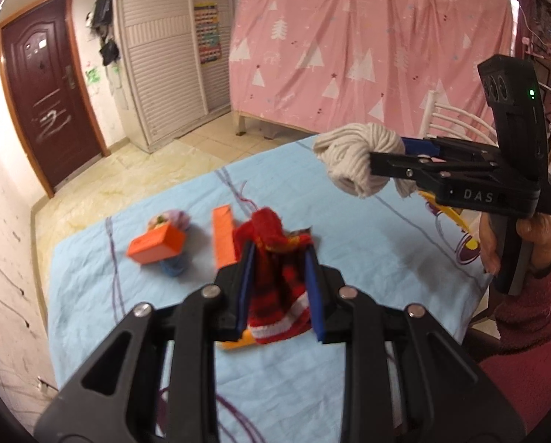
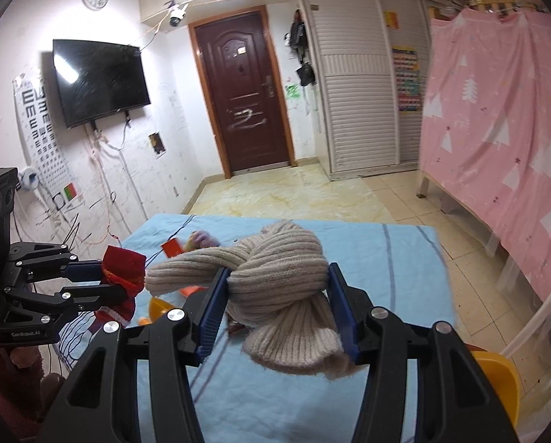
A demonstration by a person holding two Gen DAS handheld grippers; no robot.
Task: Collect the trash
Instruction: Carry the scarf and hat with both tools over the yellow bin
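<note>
My left gripper (image 1: 280,254) is shut on a red knitted sock (image 1: 275,277) and holds it above the table; it also shows in the right wrist view (image 2: 122,277). My right gripper (image 2: 275,280) is shut on a knotted beige knitted sock (image 2: 279,288), held above the blue tablecloth (image 2: 386,277). In the left wrist view the beige sock (image 1: 356,162) is at the upper right in the right gripper (image 1: 375,160). An orange box (image 1: 155,245) and a flat orange piece (image 1: 223,238) lie on the cloth.
A purple ball-like item (image 1: 177,219) and a small blue item (image 1: 172,267) lie by the orange box. A yellow object (image 1: 235,343) lies under the red sock. A pink curtain (image 1: 368,44) hangs behind. A white chair (image 1: 449,118) stands at the far right. A yellow bin (image 2: 497,380) is at lower right.
</note>
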